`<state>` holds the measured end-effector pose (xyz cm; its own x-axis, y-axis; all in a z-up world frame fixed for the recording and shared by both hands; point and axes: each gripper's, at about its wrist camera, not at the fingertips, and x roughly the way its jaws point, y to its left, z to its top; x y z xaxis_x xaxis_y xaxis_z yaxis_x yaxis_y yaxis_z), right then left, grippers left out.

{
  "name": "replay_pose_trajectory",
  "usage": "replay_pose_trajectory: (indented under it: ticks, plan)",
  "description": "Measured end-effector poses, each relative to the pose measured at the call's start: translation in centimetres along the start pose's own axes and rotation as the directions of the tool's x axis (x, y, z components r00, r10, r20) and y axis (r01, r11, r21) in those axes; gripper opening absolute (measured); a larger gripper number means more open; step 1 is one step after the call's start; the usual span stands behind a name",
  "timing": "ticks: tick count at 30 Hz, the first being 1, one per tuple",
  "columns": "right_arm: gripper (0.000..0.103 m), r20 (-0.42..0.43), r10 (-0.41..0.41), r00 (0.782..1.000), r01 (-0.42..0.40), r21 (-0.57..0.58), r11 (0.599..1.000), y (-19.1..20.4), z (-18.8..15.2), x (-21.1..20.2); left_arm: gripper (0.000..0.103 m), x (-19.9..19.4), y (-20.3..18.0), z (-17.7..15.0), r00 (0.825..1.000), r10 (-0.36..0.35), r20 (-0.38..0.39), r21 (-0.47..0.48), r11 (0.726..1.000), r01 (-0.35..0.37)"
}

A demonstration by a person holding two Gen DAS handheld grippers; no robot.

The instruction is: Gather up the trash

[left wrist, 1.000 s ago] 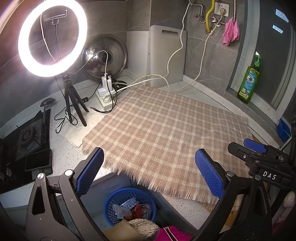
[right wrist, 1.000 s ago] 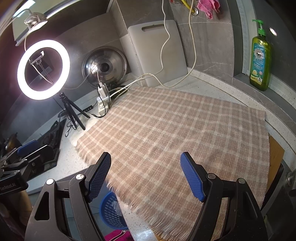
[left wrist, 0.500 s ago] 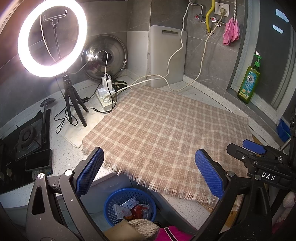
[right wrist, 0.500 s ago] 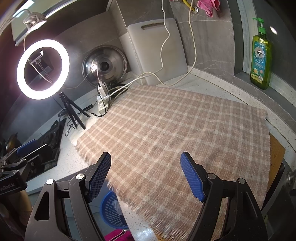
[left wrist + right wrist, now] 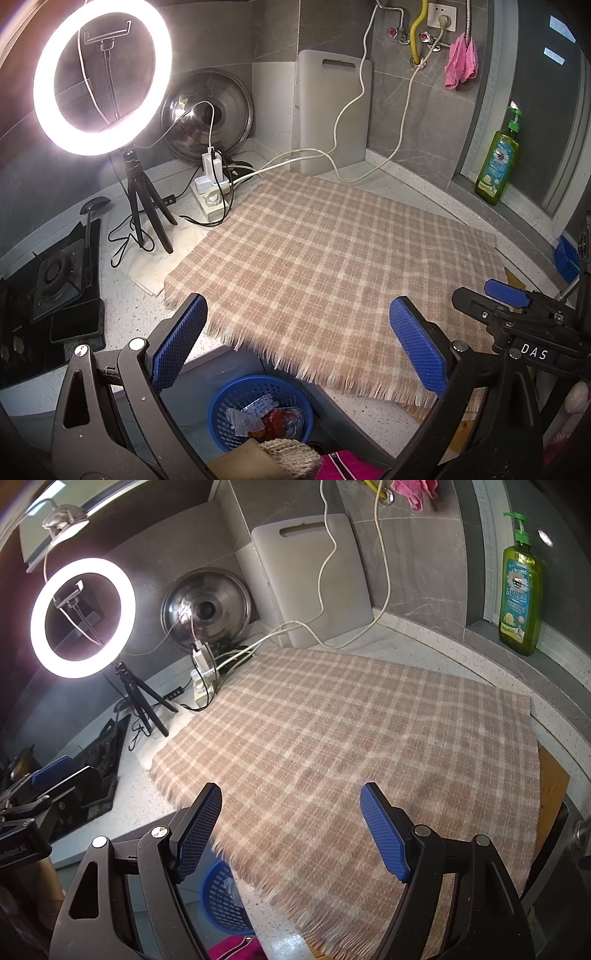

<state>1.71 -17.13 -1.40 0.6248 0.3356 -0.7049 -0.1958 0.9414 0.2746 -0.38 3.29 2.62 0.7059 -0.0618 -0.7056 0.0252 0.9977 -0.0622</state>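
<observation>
Through my left wrist camera, my left gripper (image 5: 299, 339) hangs with its blue pads spread wide and nothing between them, above the fringed near edge of the plaid cloth (image 5: 332, 258) where it overhangs the counter (image 5: 129, 306). Below that edge, on the floor, the blue basket (image 5: 225, 406) holds the trash (image 5: 266, 417): crumpled wrappers, a blister pack and something red. The cloth itself lies bare, open room from the fringe to the cutting board (image 5: 332, 114) leaning on the back wall. To the left the way is crowded: the ring light (image 5: 101, 77) on its tripod, a power strip (image 5: 210, 195) with trailing cords, a pot lid (image 5: 208, 114) and the stove (image 5: 55, 273). My right gripper (image 5: 506, 295) juts in at the right edge, its body lettered "DAS". Through my right wrist camera, my right gripper (image 5: 291, 830) is likewise parted wide and empty over the cloth (image 5: 351, 731), whose right edge stops short of the counter's rim, a brown board showing beside it. Only a slice of the basket (image 5: 221, 897) shows under the fringe. The soap bottle (image 5: 521, 590) stands on the window ledge, its daisy label too small to read. My left gripper (image 5: 51, 771) shows at the left edge, the white lettering on its body unreadable.
</observation>
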Motion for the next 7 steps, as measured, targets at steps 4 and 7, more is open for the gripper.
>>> replay_pose_trajectory:
  ticks: [4,7]
  plan:
    - [0.077,-0.009,-0.002,1.000,0.002,0.003,1.000,-0.06,-0.11,0.21,0.101,-0.01,0.23,0.11,1.000,0.009,0.012,-0.002,1.000,-0.009]
    - [0.077,-0.012,-0.003,1.000,0.003,0.002,1.000,-0.06,-0.15,0.27,0.101,0.18,0.67,0.30,1.000,0.015,0.015,-0.004,1.000,-0.015]
